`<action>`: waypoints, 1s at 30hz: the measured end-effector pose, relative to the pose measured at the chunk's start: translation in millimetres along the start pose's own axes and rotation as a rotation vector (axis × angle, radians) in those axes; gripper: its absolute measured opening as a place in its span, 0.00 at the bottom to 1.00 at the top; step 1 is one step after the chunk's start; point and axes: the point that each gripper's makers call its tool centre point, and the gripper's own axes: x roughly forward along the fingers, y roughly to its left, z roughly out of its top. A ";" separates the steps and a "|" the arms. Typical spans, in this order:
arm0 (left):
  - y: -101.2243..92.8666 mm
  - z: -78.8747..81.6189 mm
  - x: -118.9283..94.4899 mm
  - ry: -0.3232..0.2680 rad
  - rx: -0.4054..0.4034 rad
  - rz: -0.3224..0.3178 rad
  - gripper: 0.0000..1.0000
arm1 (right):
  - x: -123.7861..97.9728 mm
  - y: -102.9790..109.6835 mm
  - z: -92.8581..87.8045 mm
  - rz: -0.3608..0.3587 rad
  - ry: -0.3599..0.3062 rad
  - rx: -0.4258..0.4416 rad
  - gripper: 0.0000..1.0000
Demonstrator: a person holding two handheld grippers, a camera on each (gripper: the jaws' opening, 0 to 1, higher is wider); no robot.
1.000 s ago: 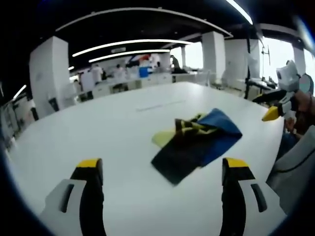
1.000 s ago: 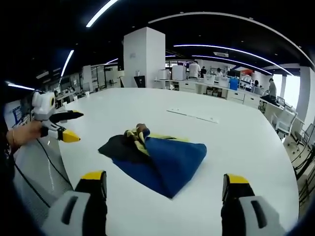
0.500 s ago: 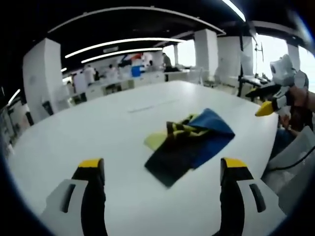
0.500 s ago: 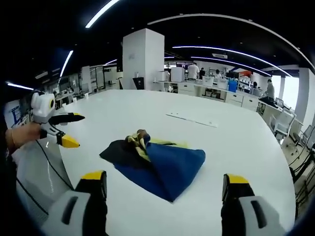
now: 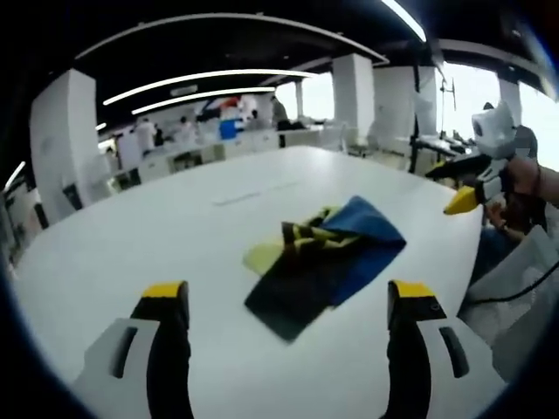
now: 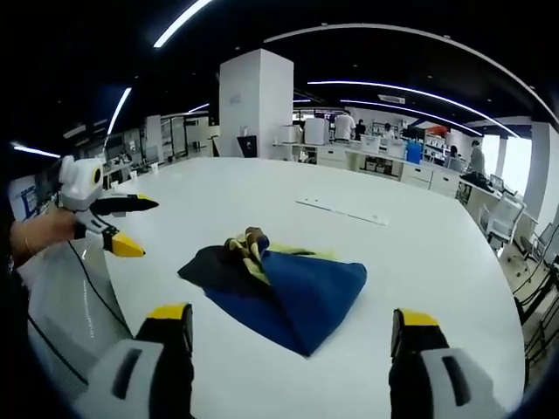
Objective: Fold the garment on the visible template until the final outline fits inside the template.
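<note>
A crumpled garment (image 5: 325,261) in blue, black and yellow lies bunched on the white table (image 5: 157,236); the right gripper view has the garment (image 6: 279,284) in the middle of the table (image 6: 419,253). My left gripper (image 5: 288,301) is open, short of the garment and above the table, holding nothing. My right gripper (image 6: 293,323) is open too, just short of the blue fold. Each gripper appears in the other's view: the right gripper (image 5: 463,188) at the right, the left gripper (image 6: 122,229) at the left, both held by a hand. No template outline can be made out.
A thin pale strip (image 6: 341,208) lies on the table beyond the garment. The table's edge (image 6: 83,288) runs close on the left of the right gripper view. White pillars (image 6: 255,100), desks and people stand far behind.
Both cameras have shifted slightly, and the garment sits a little further left and lower in the left gripper view. The garment's shape is unchanged. Both grippers stay open.
</note>
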 end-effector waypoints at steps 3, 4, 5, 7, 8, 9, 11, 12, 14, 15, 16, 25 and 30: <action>-6.5 1.5 6.2 0.001 0.010 -0.026 0.87 | 1.8 -0.2 1.6 -0.002 -0.006 0.000 0.88; -8.7 1.2 10.0 0.003 0.017 -0.036 0.85 | 3.4 -0.4 3.8 -0.002 -0.014 0.002 0.86; -10.5 1.3 12.3 0.003 0.025 -0.045 0.84 | 4.8 -0.8 5.3 0.000 -0.021 0.003 0.83; -13.4 0.3 18.4 0.005 0.043 -0.070 0.81 | 7.3 0.6 7.6 0.007 -0.029 0.000 0.78; -14.9 0.4 20.6 0.004 0.048 -0.077 0.80 | 8.6 0.9 8.6 0.006 -0.032 -0.002 0.77; -16.0 0.8 23.0 0.001 0.052 -0.082 0.77 | 11.1 0.6 10.0 0.007 -0.033 -0.009 0.76; -15.1 -0.5 30.5 -0.003 0.059 -0.100 0.73 | 18.1 0.9 11.8 0.011 -0.038 -0.025 0.74; -18.6 1.1 31.3 -0.001 0.053 -0.106 0.71 | 20.6 1.6 11.5 0.015 -0.034 -0.027 0.73; -17.1 -0.7 36.4 -0.002 0.032 -0.117 0.67 | 27.3 3.1 11.2 0.029 -0.031 -0.036 0.71; -16.4 -1.4 38.2 -0.003 0.025 -0.119 0.66 | 29.9 4.6 11.5 0.035 -0.031 -0.038 0.69; -18.2 -0.4 37.2 -0.001 0.021 -0.120 0.64 | 34.3 6.5 10.4 0.045 -0.029 -0.041 0.68; -11.8 -17.3 61.6 0.051 0.034 -0.100 0.47 | 62.8 12.8 13.2 0.090 -0.030 -0.047 0.57; -14.9 -24.2 75.6 0.074 -0.025 -0.110 0.45 | 77.1 16.5 17.4 0.116 -0.033 -0.081 0.52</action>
